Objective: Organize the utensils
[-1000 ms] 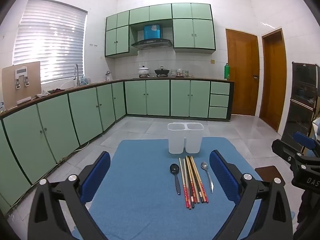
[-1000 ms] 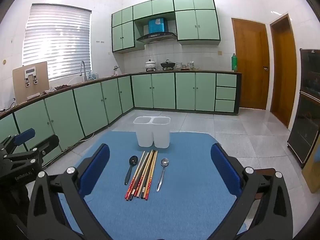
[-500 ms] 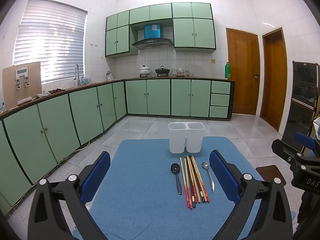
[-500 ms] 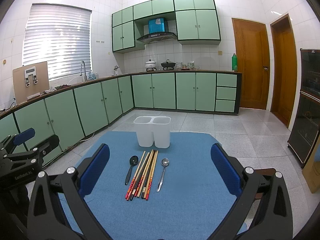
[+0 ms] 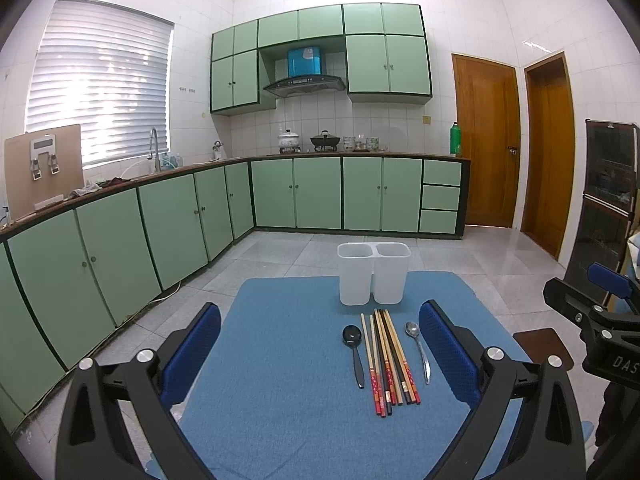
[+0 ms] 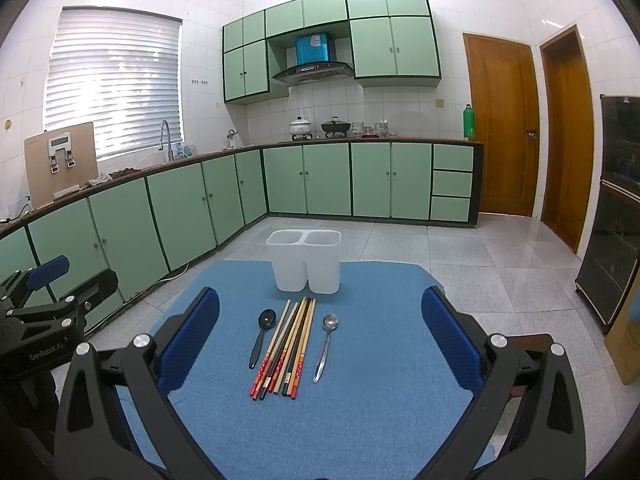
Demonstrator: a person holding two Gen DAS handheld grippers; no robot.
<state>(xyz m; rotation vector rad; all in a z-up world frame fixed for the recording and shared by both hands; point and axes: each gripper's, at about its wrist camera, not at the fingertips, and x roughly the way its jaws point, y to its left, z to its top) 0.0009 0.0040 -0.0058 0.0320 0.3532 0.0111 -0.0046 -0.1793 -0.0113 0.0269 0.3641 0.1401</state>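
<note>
Left gripper [image 5: 320, 354] and right gripper [image 6: 320, 344] both hang spread wide, grasping nothing, at the lower frame. Mid-frame on the blue mat [image 6: 380, 400] lie chopsticks [image 6: 288, 348] between a black spoon [image 6: 262, 334] and a metal spoon [image 6: 326, 344]; above them stands the white two-compartment holder [image 6: 306, 260]

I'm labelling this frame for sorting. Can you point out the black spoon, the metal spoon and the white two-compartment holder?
black spoon [image 6: 267, 318]: right wrist view, on its bowl.
metal spoon [image 6: 330, 322]: right wrist view, on its bowl.
white two-compartment holder [image 6: 323, 270]: right wrist view, on the front wall of its right compartment.
</note>
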